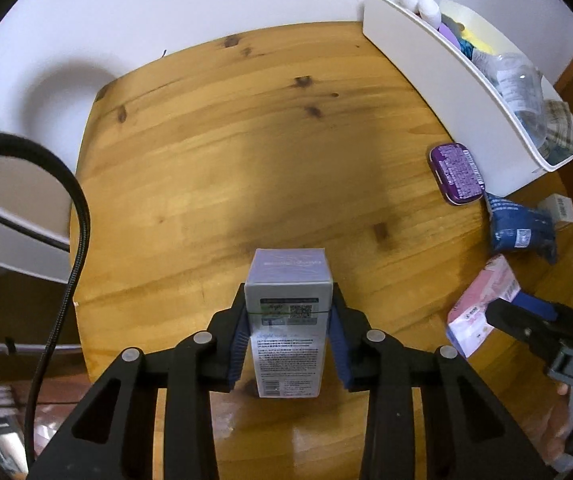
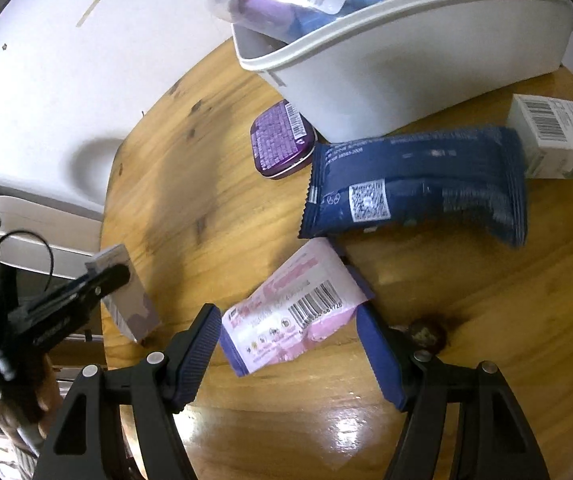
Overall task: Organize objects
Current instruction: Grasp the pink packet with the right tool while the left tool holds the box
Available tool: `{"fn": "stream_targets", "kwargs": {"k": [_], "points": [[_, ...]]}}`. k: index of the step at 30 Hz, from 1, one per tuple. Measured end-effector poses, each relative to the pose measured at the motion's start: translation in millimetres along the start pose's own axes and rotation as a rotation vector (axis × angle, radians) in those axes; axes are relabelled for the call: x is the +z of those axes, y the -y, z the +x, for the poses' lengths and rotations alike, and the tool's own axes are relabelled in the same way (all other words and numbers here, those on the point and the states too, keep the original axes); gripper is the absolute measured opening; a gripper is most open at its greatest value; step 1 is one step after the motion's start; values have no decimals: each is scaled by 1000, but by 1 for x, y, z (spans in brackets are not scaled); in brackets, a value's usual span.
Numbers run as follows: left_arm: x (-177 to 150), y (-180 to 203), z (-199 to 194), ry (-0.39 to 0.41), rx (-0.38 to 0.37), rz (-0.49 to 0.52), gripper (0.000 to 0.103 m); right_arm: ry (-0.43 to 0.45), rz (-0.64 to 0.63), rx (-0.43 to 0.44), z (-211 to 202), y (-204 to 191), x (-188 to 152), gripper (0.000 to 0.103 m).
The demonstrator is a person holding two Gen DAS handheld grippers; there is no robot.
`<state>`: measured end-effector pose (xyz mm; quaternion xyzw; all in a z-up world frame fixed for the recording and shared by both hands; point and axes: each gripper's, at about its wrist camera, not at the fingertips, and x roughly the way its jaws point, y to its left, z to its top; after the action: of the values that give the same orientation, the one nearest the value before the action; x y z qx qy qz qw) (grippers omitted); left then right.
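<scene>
Left claw tight around grey box; right claw wide around pink packet.

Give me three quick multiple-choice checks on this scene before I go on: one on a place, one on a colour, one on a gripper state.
1. Where does the purple tin lie?
A. inside the white bin
B. on the table beside the white bin
C. on top of the dark blue packet

2. What colour is the packet between the right gripper's fingers?
A. pink
B. green
C. yellow

3. What is the left gripper doing?
A. hanging open over bare wood
B. shut on the grey carton
C. shut on the purple tin

Answers: 1 B, the tin rests on the wood at the bin's foot. 2 A, the pink packet shows a barcode. 3 B, both pads press the carton's sides.
</scene>
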<state>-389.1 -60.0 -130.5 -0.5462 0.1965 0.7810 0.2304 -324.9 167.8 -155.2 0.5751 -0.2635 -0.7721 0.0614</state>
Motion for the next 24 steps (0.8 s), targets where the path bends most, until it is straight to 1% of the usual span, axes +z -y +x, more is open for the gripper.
{"fn": "stream_targets", "kwargs": {"k": [2,5,9,10,15,20,24], "points": [[-6,-1,-2,6,-14,-21,38,-1,-6,-25,2,-5,0,71],[-16,-1,-9,20,-5,-54,38,8,-33,-89,2,-11,-2,71],[-24,-1,-17,50,-23,-90,38,38,-121,-202,6,-27,-12,71],[-25,-1,-17,51,-29,-97,38,46,-143,-219,7,-31,-15,71],[-31,2,-25,54,-58,-122,38,76,-210,-269,9,-41,-25,71],[-37,13,-35,79,-55,-105,38,90,-249,-265,6,-44,-34,58],[-39,23,-41,89,-51,-88,38,90,-282,-253,2,-48,-41,55]]}}
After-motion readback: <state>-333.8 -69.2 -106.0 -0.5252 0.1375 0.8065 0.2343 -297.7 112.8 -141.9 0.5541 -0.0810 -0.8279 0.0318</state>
